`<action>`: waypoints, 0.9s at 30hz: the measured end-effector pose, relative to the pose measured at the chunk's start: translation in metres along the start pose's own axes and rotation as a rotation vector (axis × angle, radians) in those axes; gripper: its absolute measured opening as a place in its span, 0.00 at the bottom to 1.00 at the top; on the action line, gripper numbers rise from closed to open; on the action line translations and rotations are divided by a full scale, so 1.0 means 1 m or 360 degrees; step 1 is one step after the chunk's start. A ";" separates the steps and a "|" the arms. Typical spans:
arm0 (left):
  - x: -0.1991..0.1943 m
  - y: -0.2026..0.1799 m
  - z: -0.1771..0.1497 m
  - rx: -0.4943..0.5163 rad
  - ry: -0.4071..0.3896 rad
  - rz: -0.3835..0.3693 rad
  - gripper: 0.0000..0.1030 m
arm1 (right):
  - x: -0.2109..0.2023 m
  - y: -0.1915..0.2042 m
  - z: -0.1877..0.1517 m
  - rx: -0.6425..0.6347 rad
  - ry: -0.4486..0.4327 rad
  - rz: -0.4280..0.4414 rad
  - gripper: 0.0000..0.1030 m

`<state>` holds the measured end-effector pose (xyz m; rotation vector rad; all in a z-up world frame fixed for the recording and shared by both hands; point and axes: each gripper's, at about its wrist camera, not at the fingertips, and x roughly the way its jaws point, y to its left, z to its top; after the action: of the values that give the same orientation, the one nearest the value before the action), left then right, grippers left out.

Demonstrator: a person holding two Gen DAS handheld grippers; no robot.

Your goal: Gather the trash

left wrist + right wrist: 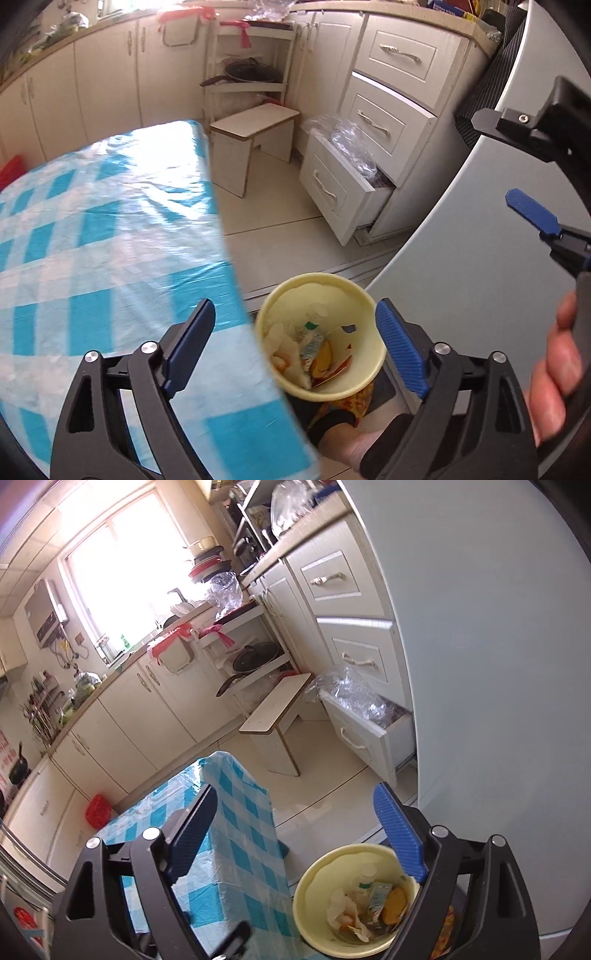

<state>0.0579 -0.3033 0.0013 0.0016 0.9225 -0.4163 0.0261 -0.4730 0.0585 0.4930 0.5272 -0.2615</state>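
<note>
Your worktop [110,229], draped in a blue-and-white checked plastic cloth [236,834], stands bare beside the tiled floor [280,232].

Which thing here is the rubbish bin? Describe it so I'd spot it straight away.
Find the table with the blue-and-white checked cloth. Just off its near corner, on the floor beside the tall grey appliance, stands a pale yellow round bin. It is the only open container low down by the table, and it holds crumpled paper, a small plastic bottle and wrappers.
</note>
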 end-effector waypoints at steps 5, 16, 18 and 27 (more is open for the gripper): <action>-0.067 0.050 -0.019 -0.0070 -0.0068 0.0107 0.90 | -0.036 0.046 -0.015 -0.0302 -0.0138 -0.0047 0.91; -0.212 0.137 -0.091 -0.0185 -0.0212 0.0341 0.92 | -0.127 0.104 -0.110 -0.0612 -0.0077 0.0133 0.93; -0.234 0.144 -0.100 -0.0210 -0.0250 0.0352 0.92 | -0.146 0.112 -0.116 -0.0609 -0.0044 0.0180 0.93; -0.296 0.146 -0.137 -0.0216 -0.0351 0.0439 0.92 | -0.204 0.152 -0.148 -0.0663 0.0044 0.0309 0.93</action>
<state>-0.1534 -0.0421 0.1212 -0.0399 0.7183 -0.0942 -0.1515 -0.2445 0.1148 0.1405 0.5396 0.0436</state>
